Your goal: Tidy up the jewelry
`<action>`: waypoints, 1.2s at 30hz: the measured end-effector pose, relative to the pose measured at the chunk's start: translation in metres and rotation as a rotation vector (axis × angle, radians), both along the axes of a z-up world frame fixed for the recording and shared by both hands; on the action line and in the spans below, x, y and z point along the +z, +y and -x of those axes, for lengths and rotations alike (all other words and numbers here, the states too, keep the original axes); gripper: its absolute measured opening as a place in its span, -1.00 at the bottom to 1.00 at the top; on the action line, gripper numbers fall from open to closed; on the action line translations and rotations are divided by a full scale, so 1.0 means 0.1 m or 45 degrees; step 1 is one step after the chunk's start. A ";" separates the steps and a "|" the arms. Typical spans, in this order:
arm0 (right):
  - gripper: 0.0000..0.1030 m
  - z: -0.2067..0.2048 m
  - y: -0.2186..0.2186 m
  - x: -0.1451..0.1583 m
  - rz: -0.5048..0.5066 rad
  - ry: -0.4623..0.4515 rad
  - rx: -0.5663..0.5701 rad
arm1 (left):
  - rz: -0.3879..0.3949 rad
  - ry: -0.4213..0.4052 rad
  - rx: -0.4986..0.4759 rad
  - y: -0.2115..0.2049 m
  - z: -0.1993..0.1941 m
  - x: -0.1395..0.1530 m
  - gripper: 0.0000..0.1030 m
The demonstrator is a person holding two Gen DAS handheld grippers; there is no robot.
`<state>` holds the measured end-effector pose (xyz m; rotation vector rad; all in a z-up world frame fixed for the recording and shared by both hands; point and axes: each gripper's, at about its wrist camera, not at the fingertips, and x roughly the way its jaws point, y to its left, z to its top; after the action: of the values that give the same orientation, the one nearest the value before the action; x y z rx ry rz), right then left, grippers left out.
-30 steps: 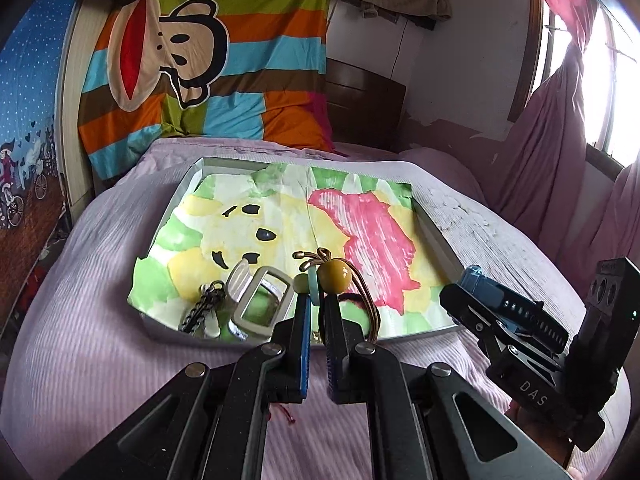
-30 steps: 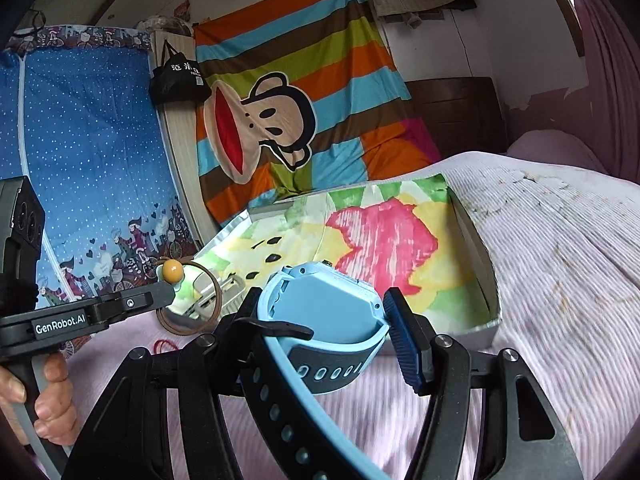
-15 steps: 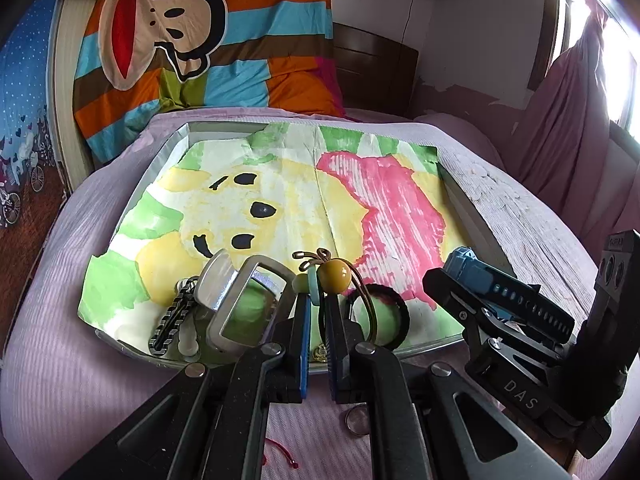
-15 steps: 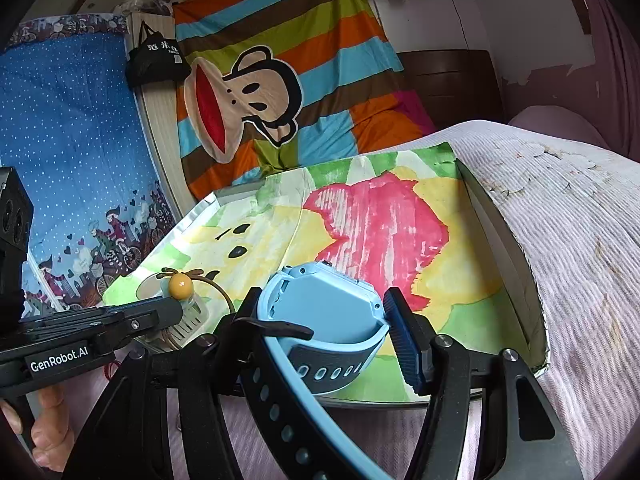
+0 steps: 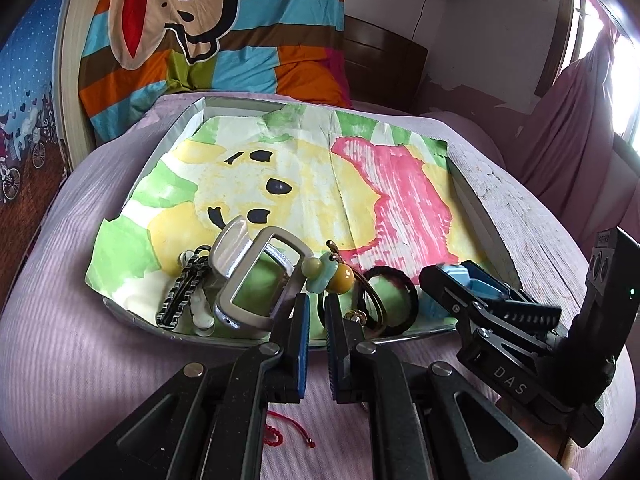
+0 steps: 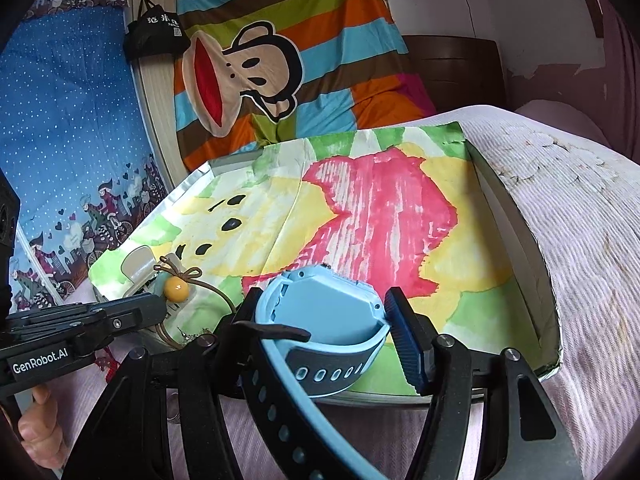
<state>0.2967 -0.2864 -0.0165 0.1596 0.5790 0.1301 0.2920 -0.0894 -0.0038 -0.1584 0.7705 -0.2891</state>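
Left hand-held gripper [image 5: 316,312], lower centre, pinches bead bracelet [image 5: 334,274] over tray [image 5: 486,220] edge. Right hand-held gripper [image 6: 320,320] clamps blue watch [image 6: 326,310], centre frame. Risk: thin cord slips; dangling strap snags the rim.

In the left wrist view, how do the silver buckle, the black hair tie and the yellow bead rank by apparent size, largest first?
1. silver buckle, clearly the largest.
2. black hair tie, a smaller ring.
3. yellow bead, the smallest; it sits near the left gripper, closer to the camera, yet still looks smallest.
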 end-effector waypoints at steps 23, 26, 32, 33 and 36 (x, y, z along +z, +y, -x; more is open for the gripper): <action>0.74 1.02 -0.01 0.62 -0.003 -0.390 -0.076 | 0.009 -0.389 0.232 0.55 0.91 0.41 0.81; 0.91 1.21 0.01 0.68 -0.028 -0.445 -0.079 | -0.011 -0.441 0.250 0.60 1.05 0.44 0.96; 0.97 1.51 0.08 0.66 -0.032 -0.519 -0.103 | -0.032 -0.523 0.292 0.67 1.30 0.42 1.00; 0.97 1.54 0.10 0.65 -0.028 -0.526 -0.106 | -0.045 -0.535 0.293 0.67 1.33 0.42 1.00; 0.97 1.67 0.14 0.63 -0.010 -0.554 -0.106 | -0.091 -0.566 0.289 0.68 1.43 0.40 1.00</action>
<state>0.1296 -0.2724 0.0467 0.1568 0.1380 0.0821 0.1487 -0.0216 0.0363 -0.1069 0.3172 -0.0746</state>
